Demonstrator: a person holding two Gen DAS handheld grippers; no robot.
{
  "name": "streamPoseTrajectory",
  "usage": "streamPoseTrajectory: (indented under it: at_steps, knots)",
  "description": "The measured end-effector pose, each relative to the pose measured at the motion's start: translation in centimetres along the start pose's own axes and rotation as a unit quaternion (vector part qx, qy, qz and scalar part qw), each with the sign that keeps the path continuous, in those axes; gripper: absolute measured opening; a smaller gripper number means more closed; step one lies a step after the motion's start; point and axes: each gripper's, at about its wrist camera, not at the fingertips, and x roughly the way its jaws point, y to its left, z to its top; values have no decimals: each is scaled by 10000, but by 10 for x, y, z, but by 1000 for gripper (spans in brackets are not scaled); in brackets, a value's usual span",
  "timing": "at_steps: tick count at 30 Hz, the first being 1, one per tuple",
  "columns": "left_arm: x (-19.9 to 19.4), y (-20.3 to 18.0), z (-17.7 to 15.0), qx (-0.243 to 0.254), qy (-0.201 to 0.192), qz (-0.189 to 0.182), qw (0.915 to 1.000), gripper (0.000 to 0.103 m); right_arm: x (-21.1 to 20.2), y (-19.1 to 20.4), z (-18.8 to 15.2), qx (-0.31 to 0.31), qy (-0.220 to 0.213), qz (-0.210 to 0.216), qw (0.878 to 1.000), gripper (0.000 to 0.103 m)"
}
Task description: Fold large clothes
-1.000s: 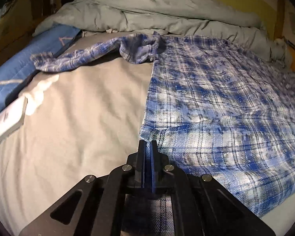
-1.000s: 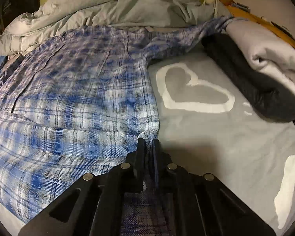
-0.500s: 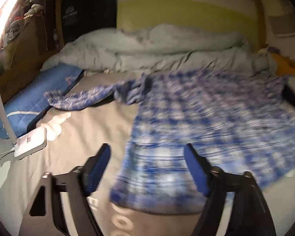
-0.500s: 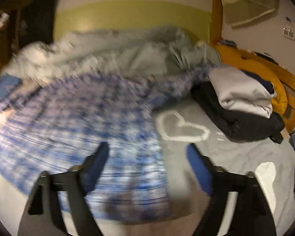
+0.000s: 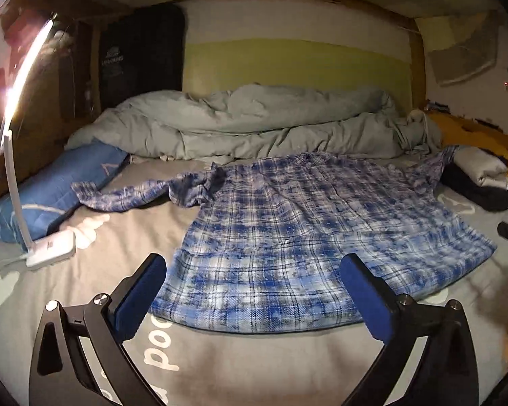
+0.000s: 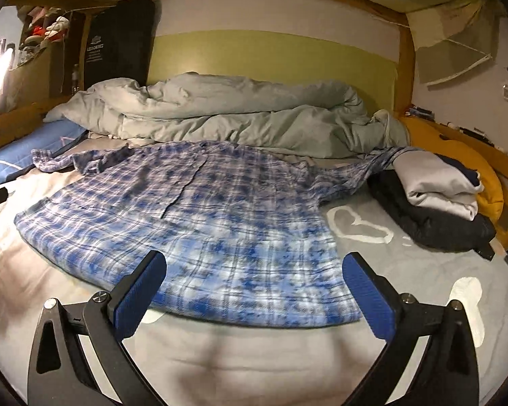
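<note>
A blue and white plaid shirt [image 5: 304, 237] lies spread flat on the grey bed sheet [image 5: 254, 365], hem towards me. One sleeve [image 5: 118, 196] stretches out left and the other sleeve [image 6: 365, 169] runs right onto a pile of clothes. My left gripper [image 5: 252, 264] hovers back from the hem's left part, its jaws opening wide and gripping nothing. My right gripper [image 6: 254, 258] hovers back from the hem's right part [image 6: 288, 304], its jaws also opening with nothing held. The shirt shows between the blue pads [image 6: 135, 294] only because it lies on the bed beyond them.
A lit white desk lamp [image 5: 50, 248] stands on the sheet at the left beside a blue pillow [image 5: 50, 186]. A rumpled grey duvet [image 5: 254, 125] fills the head of the bed. Folded dark and grey clothes [image 6: 433, 203] and a yellow cushion [image 6: 457, 155] lie at the right.
Both grippers were shut on the shirt's hem corners. They have let go, opened wide and drawn back and upward, and the shirt now lies flat on the bed.
</note>
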Motion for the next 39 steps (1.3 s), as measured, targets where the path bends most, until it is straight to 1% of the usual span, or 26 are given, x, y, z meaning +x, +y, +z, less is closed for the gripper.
streamPoseTrajectory:
  at_steps: [2, 5, 8, 10, 11, 12, 13, 15, 16, 18, 19, 21, 22, 24, 25, 26, 27, 28, 29, 30, 31, 32, 33, 35, 36, 39]
  knots:
    - [3, -4, -2, 95, 65, 37, 9999, 103, 1, 1, -1, -8, 28, 61, 10000, 103]
    - [6, -8, -6, 209, 153, -34, 9997, 103, 3, 3, -3, -58, 92, 97, 9999, 103]
    - [11, -15, -9, 440, 247, -83, 9987, 103, 10, 5, -7, -121, 278, 191, 9994, 103]
    - [24, -24, -14, 735, 547, -335, 9952, 103, 18, 10, -11, -215, 477, 387, 9979, 103]
    - [32, -30, -18, 948, 689, -425, 9922, 100, 24, 14, -13, -324, 653, 534, 9959, 103]
    - [40, -37, -23, 1217, 858, -449, 9878, 98, 32, 22, -17, -516, 882, 652, 9926, 103]
    - [47, -43, -29, 1481, 1027, -474, 9825, 93, 38, 31, -21, -751, 1061, 653, 9894, 103]
    - [63, -52, -46, 2044, 1350, -479, 9684, 91, 50, 52, -33, -1384, 1336, 414, 9805, 102]
    - [71, -53, -52, 2182, 1462, -404, 9640, 91, 53, 59, -37, -1555, 1406, 465, 9767, 102]
    - [82, -50, -58, 2163, 1600, -310, 9626, 91, 61, 64, -44, -1635, 1576, 605, 9720, 100]
    - [85, -47, -59, 2124, 1634, -287, 9630, 91, 66, 65, -45, -1647, 1651, 520, 9710, 100]
    - [95, -40, -58, 2102, 1618, -54, 9642, 91, 78, 60, -45, -1693, 1737, 123, 9701, 98]
    - [99, -37, -58, 2105, 1609, 37, 9642, 90, 83, 55, -44, -1689, 1753, -48, 9699, 95]
    - [109, -25, -56, 2014, 1652, 256, 9651, 68, 91, 42, -42, -1623, 1749, -383, 9704, 93]
    - [114, -18, -56, 1905, 1720, 342, 9659, 49, 94, 35, -40, -1602, 1718, -587, 9703, 93]
    - [117, -14, -55, 1843, 1731, 398, 9667, 46, 96, 28, -38, -1611, 1662, -846, 9691, 93]
    - [120, -6, -54, 1814, 1690, 572, 9671, 45, 98, 19, -35, -1617, 1612, -1148, 9668, 92]
    - [121, -2, -55, 1836, 1673, 722, 9660, 32, 99, 11, -34, -1570, 1618, -1321, 9652, 80]
    - [124, 5, -55, 1827, 1692, 881, 9645, 12, 101, 1, -30, -1467, 1674, -1339, 9657, 54]
    - [126, 13, -55, 1682, 1768, 897, 9656, 10, 103, -10, -28, -1250, 1776, -1266, 9679, 36]
    - [125, 17, -54, 1558, 1793, 822, 9679, 7, 104, -22, -26, -977, 1865, -1203, 9701, 1]
    - [123, 19, -53, 1484, 1770, 773, 9699, 5, 103, -32, -25, -672, 1909, -1011, 9741, 2]
    - [116, 17, -50, 1484, 1672, 831, 9711, 4, 100, -39, -24, -419, 1879, -796, 9781, 2]
    - [103, 14, -46, 1388, 1559, 793, 9747, 4, 89, -47, -22, -329, 1741, -782, 9811, 1]
    - [93, 15, -42, 1186, 1536, 705, 9784, 4, 82, -50, -22, -287, 1691, -804, 9819, 1]
    - [62, 18, -37, 762, 1463, 567, 9847, 4, 55, -63, -25, 204, 1754, -489, 9831, 1]
